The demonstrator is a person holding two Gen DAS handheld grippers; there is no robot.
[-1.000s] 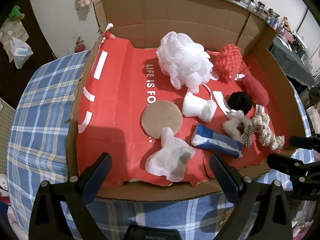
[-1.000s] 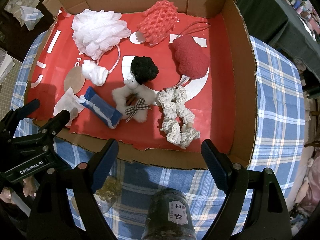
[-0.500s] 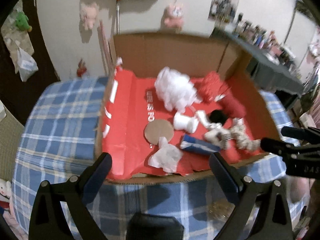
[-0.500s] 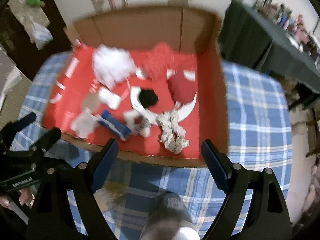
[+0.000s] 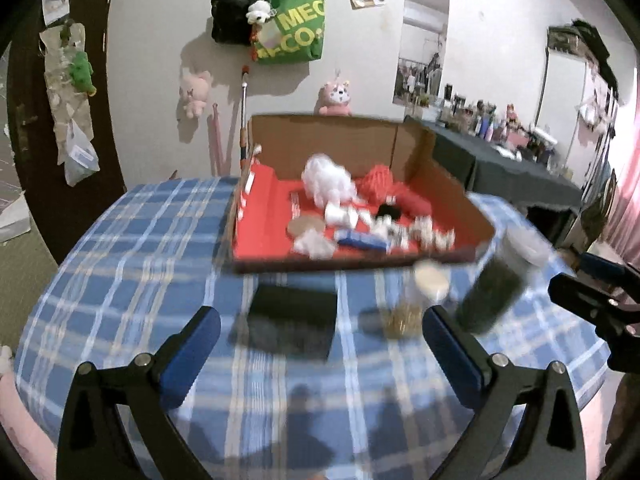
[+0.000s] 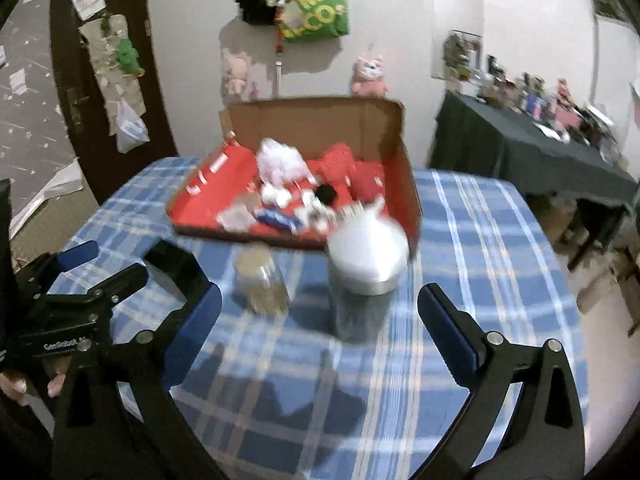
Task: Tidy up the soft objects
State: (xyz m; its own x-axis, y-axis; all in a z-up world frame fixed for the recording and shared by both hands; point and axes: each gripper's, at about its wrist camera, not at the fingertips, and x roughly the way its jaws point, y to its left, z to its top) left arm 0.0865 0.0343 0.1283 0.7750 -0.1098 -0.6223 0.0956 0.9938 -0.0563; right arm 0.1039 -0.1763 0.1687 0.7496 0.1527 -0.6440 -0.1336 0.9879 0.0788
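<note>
blue plaid cloth [image 6: 472, 240] covers the round table, where the cardboard box [image 6: 320, 120] with its red lining holds the soft objects [image 6: 280, 164], all blurred, at the far side. from my seat both grippers hang over the near edge, well apart from the box: my left gripper [image 5: 320, 354] stands wide with nothing between its blue pads, and my right gripper [image 6: 320, 328] is opening, also empty. between them and the box stand a dark jar with a silver lid [image 6: 366, 256], a small glass jar [image 6: 260, 280] and a black block [image 5: 292, 320].
</note>
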